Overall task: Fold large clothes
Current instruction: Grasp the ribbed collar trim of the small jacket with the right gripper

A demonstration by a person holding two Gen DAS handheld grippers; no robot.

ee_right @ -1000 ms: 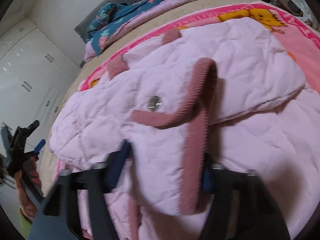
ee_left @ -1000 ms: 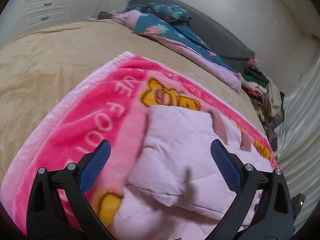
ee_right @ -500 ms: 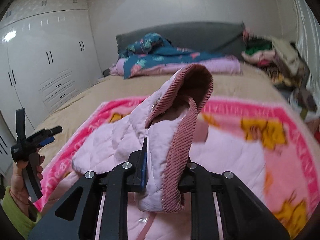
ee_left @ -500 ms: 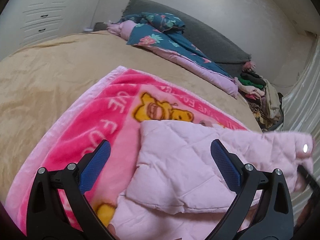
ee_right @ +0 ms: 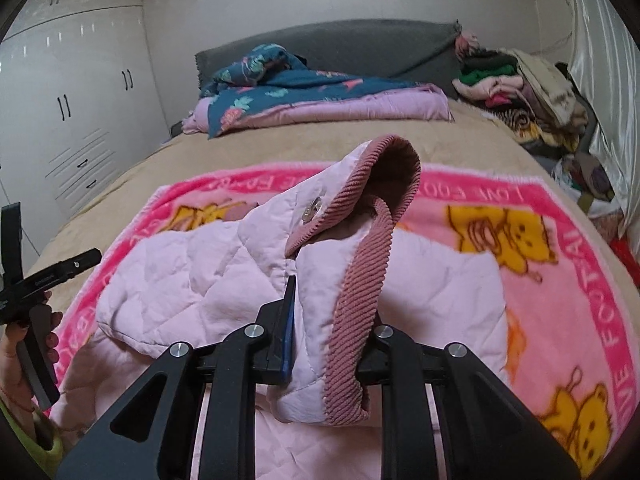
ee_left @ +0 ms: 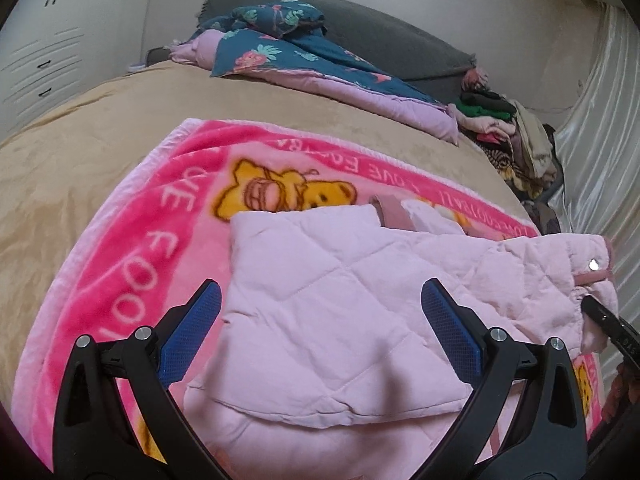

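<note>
A pale pink quilted jacket (ee_left: 340,320) with a dusty-rose corduroy collar (ee_right: 360,280) lies partly folded on a bright pink cartoon blanket (ee_left: 132,232). My right gripper (ee_right: 326,340) is shut on the jacket's collar edge and holds it lifted above the blanket; a metal snap (ee_right: 311,212) shows beside the collar. My left gripper (ee_left: 320,332) is open and empty, hovering over the jacket's folded left part. The left gripper also shows at the left edge of the right wrist view (ee_right: 44,276).
The blanket lies on a tan bed (ee_left: 80,132). A teal floral and lilac quilt (ee_right: 304,96) lies by the grey headboard (ee_right: 340,46). A pile of clothes (ee_right: 528,88) sits at the far right corner. White wardrobes (ee_right: 68,92) stand to the left.
My right gripper has closed on the collar and lifted it up off the blanket, raising that side of the jacket. My left gripper has stayed open, tilting up slightly.
</note>
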